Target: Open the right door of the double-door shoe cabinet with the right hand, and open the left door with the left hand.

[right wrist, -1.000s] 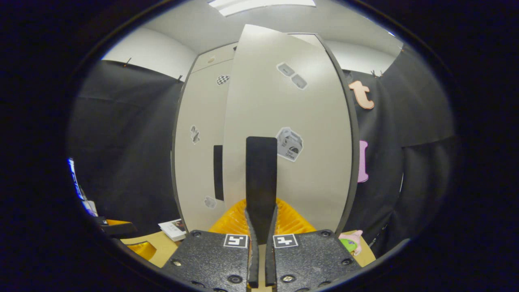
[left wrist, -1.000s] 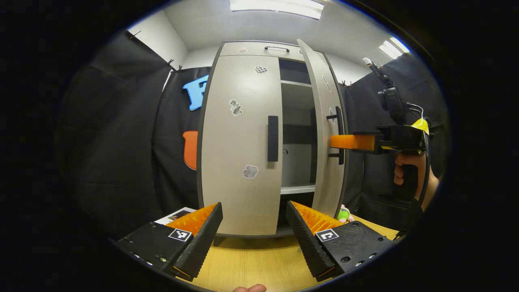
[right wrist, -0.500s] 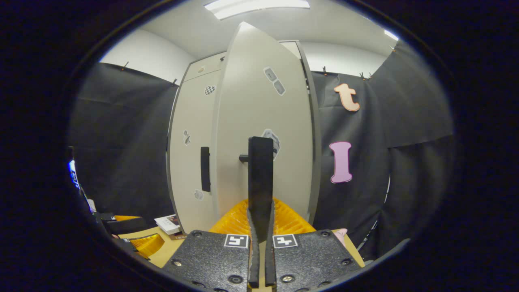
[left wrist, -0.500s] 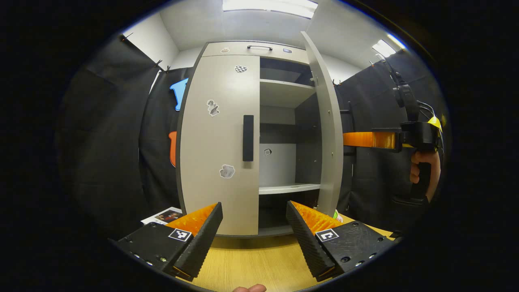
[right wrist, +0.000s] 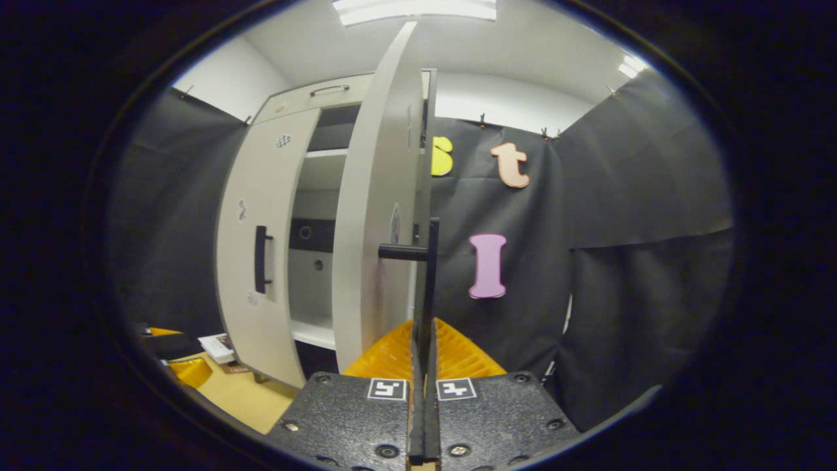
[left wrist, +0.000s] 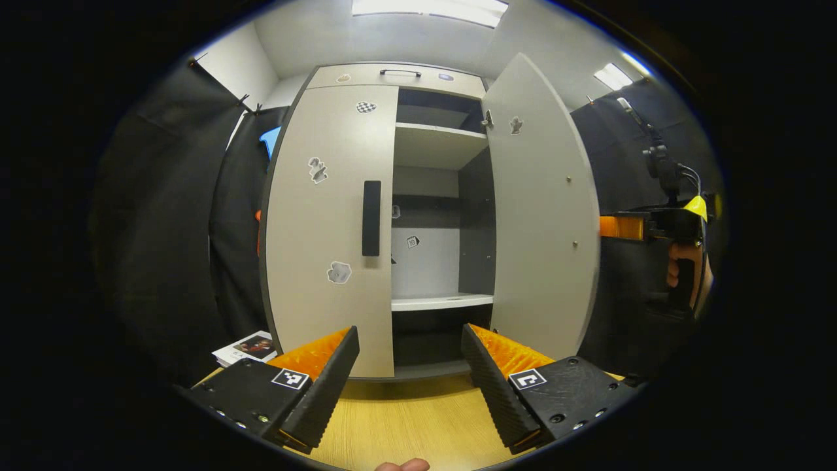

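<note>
Tall pale-grey double-door shoe cabinet [left wrist: 340, 75] standing at back of light wooden counter [left wrist: 405, 425], dark-edged, stickers on door faces. Right door [left wrist: 543, 216] swung well open, inner face turned toward left gripper view; bare shelves [left wrist: 441, 301] visible inside. In right gripper view, same door [right wrist: 373, 216] seen nearly edge-on, its black vertical bar handle [right wrist: 428, 275] running down between the right tongs [right wrist: 424, 366]. Right tongs pressed together, pinching that handle. In left gripper view, right tongs [left wrist: 621, 227] seen farther off past door's outer edge, held by a hand [left wrist: 680, 271]; fingertips hidden behind door there.

Left door [left wrist: 327, 216] shut, flush with cabinet front. Its black bar handle [left wrist: 371, 218] untouched. Left tongs [left wrist: 409, 360] spread wide, low over counter, well apart from that handle and below its level.

Right half of task judged nearly or fully done; left half not yet begun.

Risks from here:
- Pulling right door beyond hinge limit: strain on hinges, or whole cabinet dragged or twisted on counter.
- Releasing right handle at an angle: door possibly drifting back.
- Left tongs approaching too low or off-line: striking door face, missing the narrow bar.
- Small booklet [left wrist: 245, 347] lying on counter left of cabinet, likely within left door's sweep; possible snag.
</note>
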Demonstrator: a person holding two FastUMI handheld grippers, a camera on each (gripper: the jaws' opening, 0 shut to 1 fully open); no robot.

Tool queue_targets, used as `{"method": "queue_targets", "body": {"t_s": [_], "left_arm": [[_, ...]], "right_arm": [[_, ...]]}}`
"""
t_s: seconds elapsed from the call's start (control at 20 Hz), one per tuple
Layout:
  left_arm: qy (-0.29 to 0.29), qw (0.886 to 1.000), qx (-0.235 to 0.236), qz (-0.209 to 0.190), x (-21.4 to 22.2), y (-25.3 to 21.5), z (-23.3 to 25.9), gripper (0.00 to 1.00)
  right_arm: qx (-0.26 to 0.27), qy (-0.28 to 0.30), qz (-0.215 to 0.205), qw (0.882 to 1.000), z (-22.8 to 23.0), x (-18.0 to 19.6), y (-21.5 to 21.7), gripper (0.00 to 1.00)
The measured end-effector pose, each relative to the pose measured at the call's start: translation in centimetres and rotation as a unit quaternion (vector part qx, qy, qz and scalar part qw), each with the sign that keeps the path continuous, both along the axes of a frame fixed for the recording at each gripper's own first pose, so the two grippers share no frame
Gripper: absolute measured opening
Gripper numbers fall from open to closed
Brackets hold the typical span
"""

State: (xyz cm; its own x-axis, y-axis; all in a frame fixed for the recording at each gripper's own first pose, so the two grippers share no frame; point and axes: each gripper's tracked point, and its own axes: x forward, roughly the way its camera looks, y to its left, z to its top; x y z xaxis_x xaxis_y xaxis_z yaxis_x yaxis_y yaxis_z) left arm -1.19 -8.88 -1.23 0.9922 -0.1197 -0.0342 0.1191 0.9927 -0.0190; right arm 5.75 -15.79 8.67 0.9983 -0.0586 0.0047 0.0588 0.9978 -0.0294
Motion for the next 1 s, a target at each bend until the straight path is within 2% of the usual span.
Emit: {"method": "queue_targets", "body": {"t_s": [0.05,0.1,0.3,0.55,0.65,0.75,0.85,0.9,0.95,1.0], "left_arm": [[0.0,1.0,0.0,-0.001,0.0,-0.1,0.0,0.95],[0.0,1.0,0.001,0.0,-0.1,-0.1,0.0,0.95],[-0.004,1.0,0.002,0.006,-0.4,0.2,0.2,0.95],[-0.014,1.0,-0.009,0.012,-1.0,0.9,0.7,0.95],[-0.018,1.0,-0.013,0.016,-1.0,1.2,1.1,0.95],[-0.022,0.999,-0.018,0.018,-1.0,1.5,1.4,0.95],[-0.025,0.999,-0.027,0.019,-0.8,1.7,1.6,0.95],[-0.026,0.999,-0.031,0.02,-0.8,1.9,1.7,0.95],[-0.027,0.999,-0.034,0.023,-0.7,2.3,1.8,0.95],[-0.03,0.999,-0.037,0.026,-0.7,2.7,1.9,0.95]], "right_arm": [[0.032,0.004,0.02,0.999,-0.1,-0.4,0.8,0.04],[0.041,0.005,0.026,0.999,-0.5,0.1,1.0,0.04],[-0.012,0.003,0.01,1.0,-0.9,0.0,0.6,0.04],[-0.002,0.006,0.006,1.0,-1.0,-0.1,0.6,0.04],[-0.019,-0.003,-0.008,1.0,-0.7,-0.9,0.4,0.04],[-0.047,-0.014,-0.023,0.999,-0.3,-2.4,0.0,0.11],[-0.051,-0.023,-0.029,0.998,0.0,-4.3,0.1,0.23],[-0.047,-0.021,-0.029,0.998,-0.4,-5.4,0.3,0.34],[-0.043,-0.021,-0.029,0.998,-0.7,-6.7,0.6,0.39],[-0.04,-0.023,-0.023,0.999,-1.0,-7.9,1.2,0.5]]}}
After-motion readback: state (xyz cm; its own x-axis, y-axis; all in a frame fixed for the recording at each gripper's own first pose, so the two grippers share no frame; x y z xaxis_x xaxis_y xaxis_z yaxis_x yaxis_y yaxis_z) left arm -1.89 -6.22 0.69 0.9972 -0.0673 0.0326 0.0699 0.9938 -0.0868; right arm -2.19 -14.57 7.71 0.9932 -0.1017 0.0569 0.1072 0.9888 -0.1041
